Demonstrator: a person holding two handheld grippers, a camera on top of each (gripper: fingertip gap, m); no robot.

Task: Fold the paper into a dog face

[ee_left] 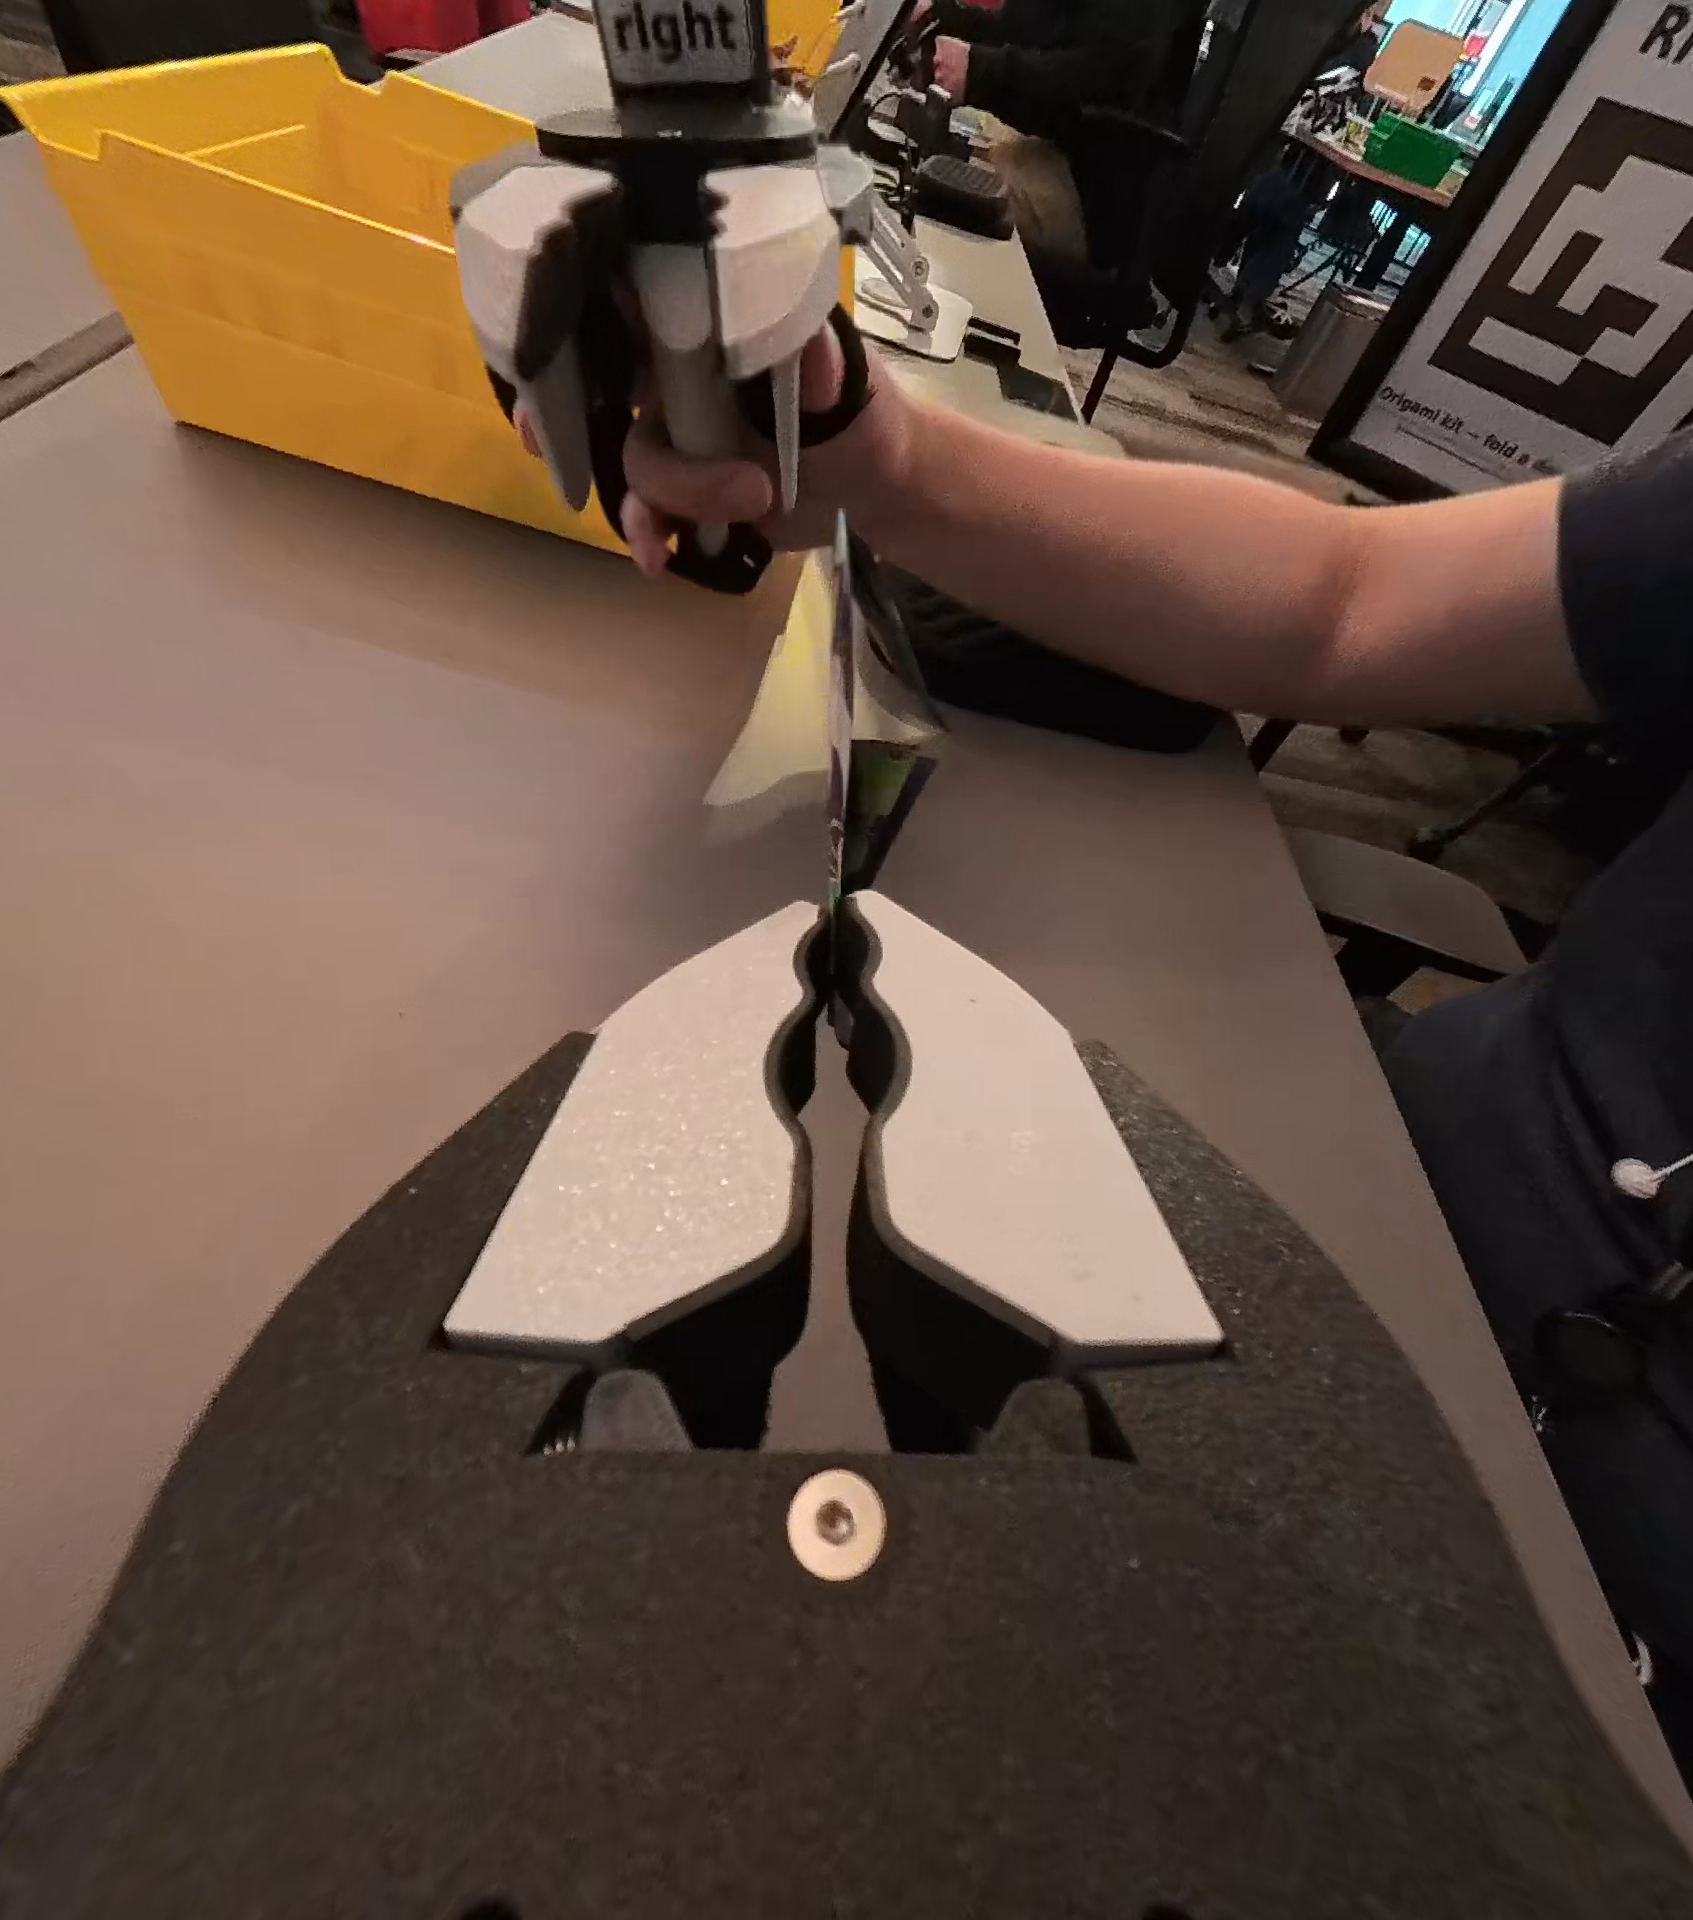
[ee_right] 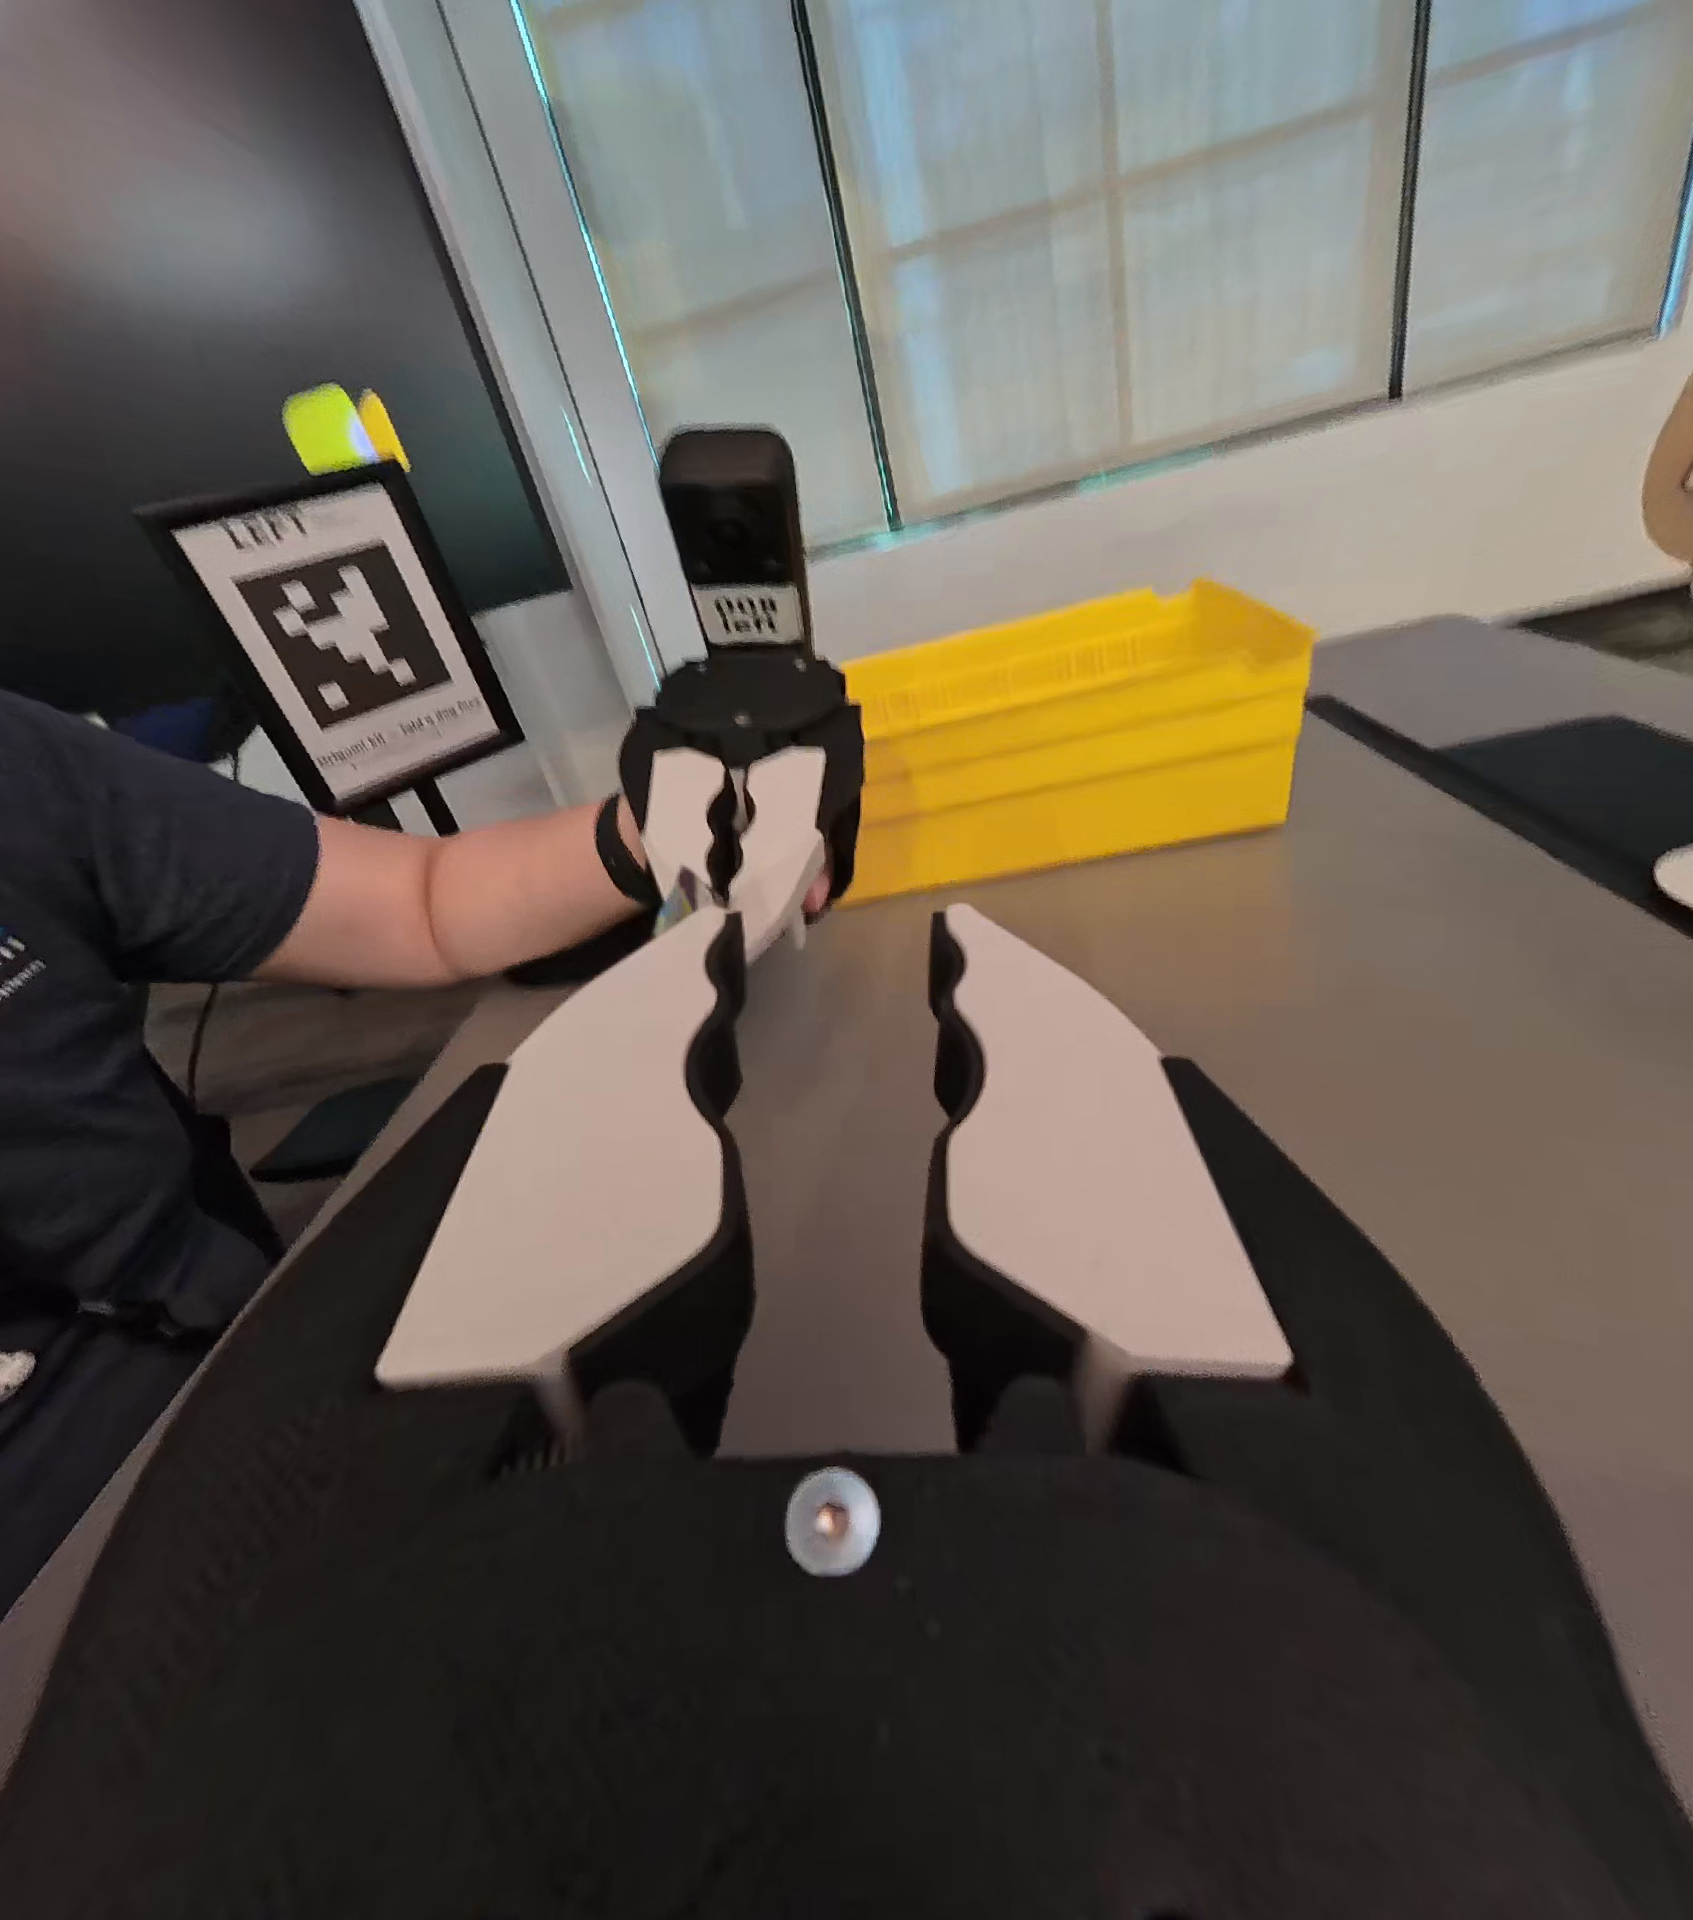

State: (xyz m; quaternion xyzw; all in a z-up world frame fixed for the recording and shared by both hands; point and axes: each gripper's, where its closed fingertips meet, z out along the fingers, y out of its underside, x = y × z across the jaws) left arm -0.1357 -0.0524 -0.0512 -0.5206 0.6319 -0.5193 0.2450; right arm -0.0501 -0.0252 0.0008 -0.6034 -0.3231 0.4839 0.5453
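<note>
Left gripper (ee_left: pixel 837 914) pinched paper (ee_left: pixel 847 717) by near edge, jaws pressed together on it. Paper hung edge-on above grey table (ee_left: pixel 302 831), patterned one side, pale yellow other (blurred, fold state unclear). Right gripper (ee_right: pixel 837 930) spread wide, empty, its left finger just beside paper's far end. Yellow bin (ee_left: pixel 281 270) well behind. Judged light, thin, floppy, easily creased or torn: best held near corners or edges, gentle pinch, supported on table for folding.

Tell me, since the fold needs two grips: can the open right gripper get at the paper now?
Probably yes. The right gripper is open, the paper stands edge-up off the table, pinched by the left gripper, with its far end free.
</note>
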